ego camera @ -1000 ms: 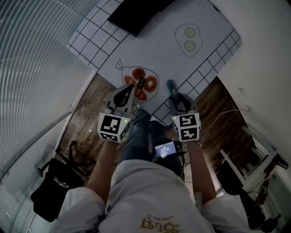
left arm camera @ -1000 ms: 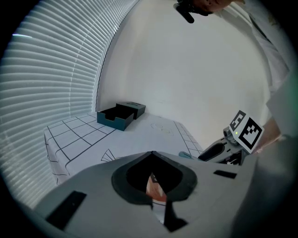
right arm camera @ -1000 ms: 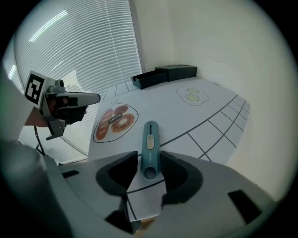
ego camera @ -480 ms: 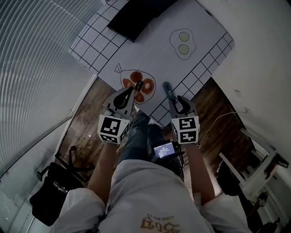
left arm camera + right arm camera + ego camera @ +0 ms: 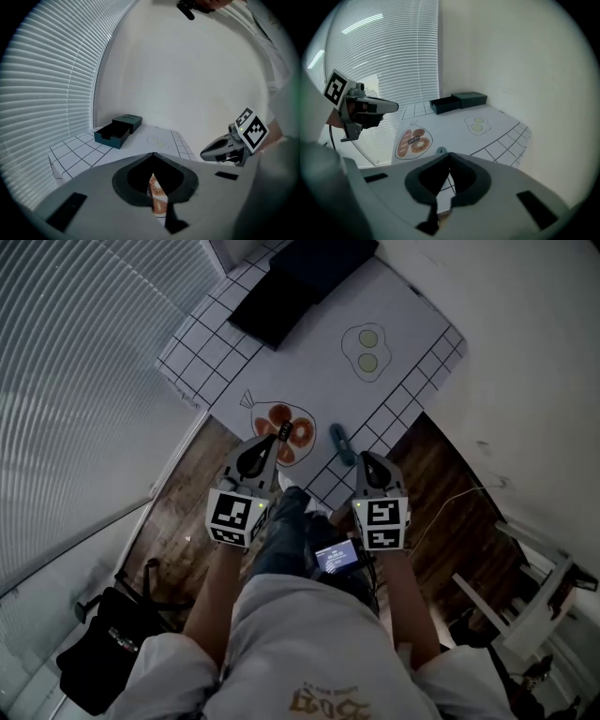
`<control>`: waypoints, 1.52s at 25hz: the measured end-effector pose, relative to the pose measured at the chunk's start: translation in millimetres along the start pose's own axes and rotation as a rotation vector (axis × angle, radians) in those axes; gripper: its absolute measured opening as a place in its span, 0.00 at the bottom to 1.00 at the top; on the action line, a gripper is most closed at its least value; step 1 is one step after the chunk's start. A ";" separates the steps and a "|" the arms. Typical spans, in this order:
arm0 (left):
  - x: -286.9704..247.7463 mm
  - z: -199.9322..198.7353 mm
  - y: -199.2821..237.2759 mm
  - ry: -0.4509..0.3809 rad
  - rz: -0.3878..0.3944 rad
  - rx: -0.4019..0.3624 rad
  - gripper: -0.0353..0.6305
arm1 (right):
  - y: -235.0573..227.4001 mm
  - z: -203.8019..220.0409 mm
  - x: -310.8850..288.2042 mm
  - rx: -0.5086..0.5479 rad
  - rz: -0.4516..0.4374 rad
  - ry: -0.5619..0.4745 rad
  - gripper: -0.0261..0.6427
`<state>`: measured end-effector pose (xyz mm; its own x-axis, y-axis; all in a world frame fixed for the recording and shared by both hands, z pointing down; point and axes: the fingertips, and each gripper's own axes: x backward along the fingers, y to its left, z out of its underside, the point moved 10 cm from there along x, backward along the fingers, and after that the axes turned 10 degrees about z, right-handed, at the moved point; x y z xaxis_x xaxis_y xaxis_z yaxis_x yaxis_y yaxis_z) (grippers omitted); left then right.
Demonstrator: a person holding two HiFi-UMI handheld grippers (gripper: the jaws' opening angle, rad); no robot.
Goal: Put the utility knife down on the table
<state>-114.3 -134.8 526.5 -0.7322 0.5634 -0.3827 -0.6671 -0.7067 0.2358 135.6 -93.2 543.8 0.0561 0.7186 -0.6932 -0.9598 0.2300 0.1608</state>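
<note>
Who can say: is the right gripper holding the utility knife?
No: the utility knife lies on the table, and the jaws of the right gripper have just closed empty.

Table point(image 5: 309, 371) ahead of me, covered by a white sheet with a black grid along its edges. The utility knife point(image 5: 341, 443) lies flat on it, just beyond my right gripper point(image 5: 367, 461). A printed pastry bag point(image 5: 302, 434) shows by my left gripper point(image 5: 280, 435), a fried-egg drawing point(image 5: 364, 351) farther out, and a dark open box point(image 5: 281, 306) at the far end.
</note>
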 end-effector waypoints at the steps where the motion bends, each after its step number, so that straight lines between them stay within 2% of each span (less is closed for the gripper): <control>1: 1.6 -1.8 -1.9 -0.001 -0.003 -0.004 0.06 | -1.9 -2.2 3.6 -0.003 0.007 -0.016 0.05; 11: 17.1 -33.5 -24.0 -0.061 -0.042 -0.050 0.06 | -23.0 -24.5 39.0 -0.062 0.026 -0.167 0.05; 18: 38.9 -55.5 -34.7 -0.121 -0.089 -0.089 0.06 | -29.4 -47.4 65.4 -0.059 0.024 -0.279 0.05; 25: 57.9 -86.7 -42.1 -0.214 -0.142 -0.127 0.06 | -44.2 -81.7 96.0 -0.168 0.034 -0.432 0.05; 33: 71.4 -117.9 -52.5 -0.318 -0.167 -0.177 0.06 | -52.8 -104.2 131.6 -0.136 0.005 -0.545 0.05; 38: 77.1 -132.3 -56.8 -0.349 -0.170 -0.200 0.06 | -53.8 -114.1 143.2 -0.124 -0.029 -0.581 0.05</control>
<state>-114.6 -107.9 365.4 -0.6396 0.7657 -0.0679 -0.7677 -0.6408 0.0048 163.9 -77.6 355.7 0.1908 0.9627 -0.1919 -0.9786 0.2018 0.0395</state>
